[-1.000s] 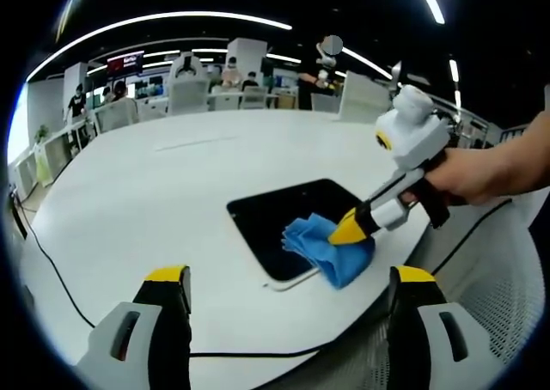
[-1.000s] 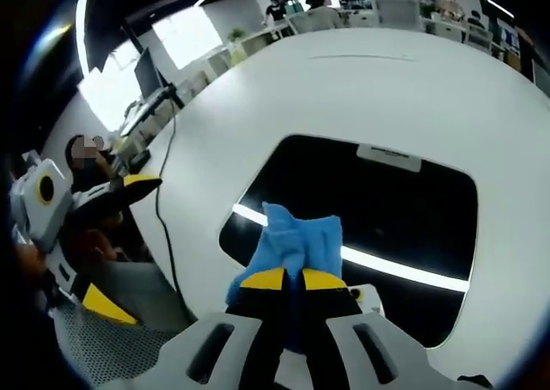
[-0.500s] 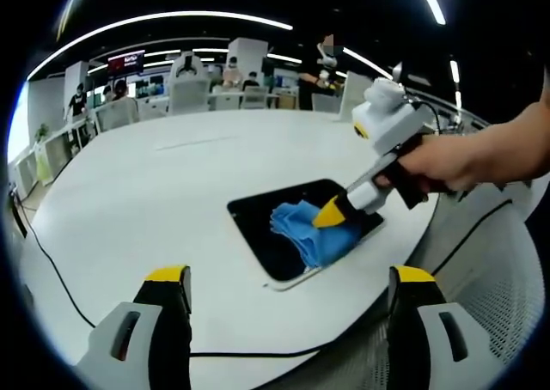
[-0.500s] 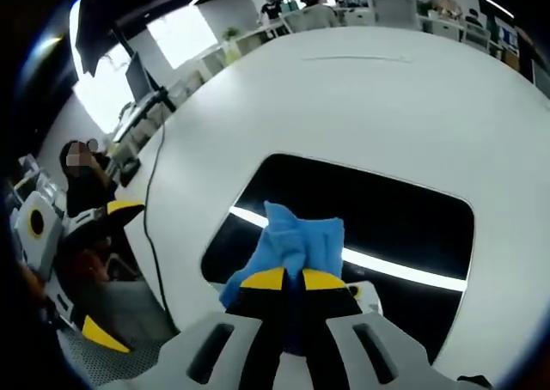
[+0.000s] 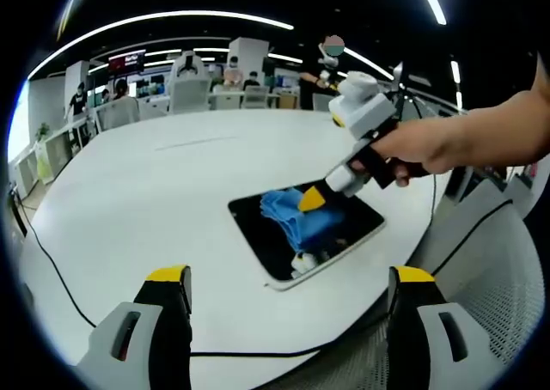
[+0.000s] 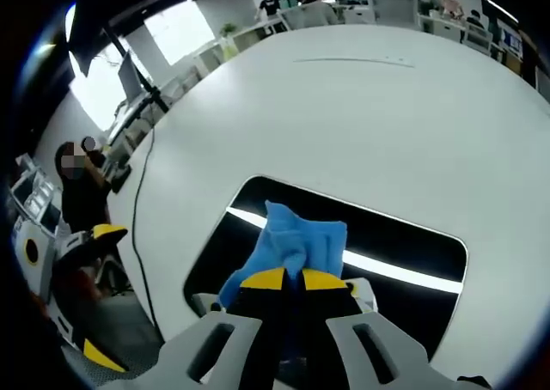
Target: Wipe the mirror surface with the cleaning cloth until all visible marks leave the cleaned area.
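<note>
Lying flat on the big white tabletop (image 5: 146,192), close to its near edge, is the mirror (image 5: 258,227), a dark shiny sheet with rounded corners. In the left gripper view, the left gripper (image 5: 288,308) sits low in front with its two yellow-tipped jaws spread wide apart, and nothing is between them. It hangs near the table's near edge, apart from the mirror. A thin black cable (image 5: 51,265) runs along the left side of the tabletop and curves round the near edge.

Further right in that view, the blue cleaning cloth (image 5: 296,218) is bunched up on the middle of the mirror. The right gripper (image 5: 311,198) comes in from the right with a person's hand (image 5: 430,149) around its handle. Its yellow tip presses down on the cloth.

In the right gripper view, the mirror (image 6: 404,248) lies near the table's edge, and a bright strip of light shows across the dark glass. The right gripper (image 6: 285,280) has its jaws pinched tight on the cloth (image 6: 296,246), which sticks out in front of them and rests on the glass. Far back, behind the table, are desks and chairs (image 5: 189,94).
</note>
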The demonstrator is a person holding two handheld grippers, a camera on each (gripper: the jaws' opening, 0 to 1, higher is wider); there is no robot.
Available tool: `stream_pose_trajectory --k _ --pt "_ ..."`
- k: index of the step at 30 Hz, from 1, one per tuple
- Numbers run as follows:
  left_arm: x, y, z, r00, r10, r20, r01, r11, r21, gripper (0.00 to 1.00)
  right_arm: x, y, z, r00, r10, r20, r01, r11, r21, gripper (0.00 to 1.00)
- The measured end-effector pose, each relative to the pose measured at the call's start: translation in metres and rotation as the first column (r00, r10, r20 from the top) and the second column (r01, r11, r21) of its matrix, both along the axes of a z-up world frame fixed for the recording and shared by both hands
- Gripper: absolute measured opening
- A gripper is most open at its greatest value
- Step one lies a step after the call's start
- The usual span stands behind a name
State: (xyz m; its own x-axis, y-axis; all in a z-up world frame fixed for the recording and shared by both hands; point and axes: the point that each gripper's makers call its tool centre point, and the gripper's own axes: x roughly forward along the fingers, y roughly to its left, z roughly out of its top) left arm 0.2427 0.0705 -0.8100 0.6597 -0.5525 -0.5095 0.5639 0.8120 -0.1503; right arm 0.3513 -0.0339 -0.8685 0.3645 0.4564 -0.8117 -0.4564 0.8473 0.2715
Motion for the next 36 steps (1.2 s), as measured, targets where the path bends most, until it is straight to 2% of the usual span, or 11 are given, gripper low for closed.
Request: stream_pose_trajectory --k 7,21,26,36 --pt "0.0 0.0 0.0 1.0 0.003 0.001 -0.003 1.0 0.0 0.95 0.021 0.0 0.0 1.0 -0.002 0.001 0.002 1.0 -0.026 0.0" --pt "0.001 0.001 0.0 1.0 0.004 0.003 -0.004 1.0 0.003 0.94 0.044 0.002 0.0 1.0 -0.003 0.022 0.004 0.998 -0.059 0.0" --pt "0.001 0.001 0.0 1.0 0.005 0.003 -0.005 1.0 0.004 0.94 0.044 0.001 0.0 1.0 -0.003 0.01 0.003 0.999 -0.052 0.0" --pt "0.0 0.0 -0.001 1.0 0.0 -0.001 0.0 1.0 0.012 0.94 0.044 0.001 0.0 0.999 0.017 0.035 -0.016 0.999 -0.039 0.0"
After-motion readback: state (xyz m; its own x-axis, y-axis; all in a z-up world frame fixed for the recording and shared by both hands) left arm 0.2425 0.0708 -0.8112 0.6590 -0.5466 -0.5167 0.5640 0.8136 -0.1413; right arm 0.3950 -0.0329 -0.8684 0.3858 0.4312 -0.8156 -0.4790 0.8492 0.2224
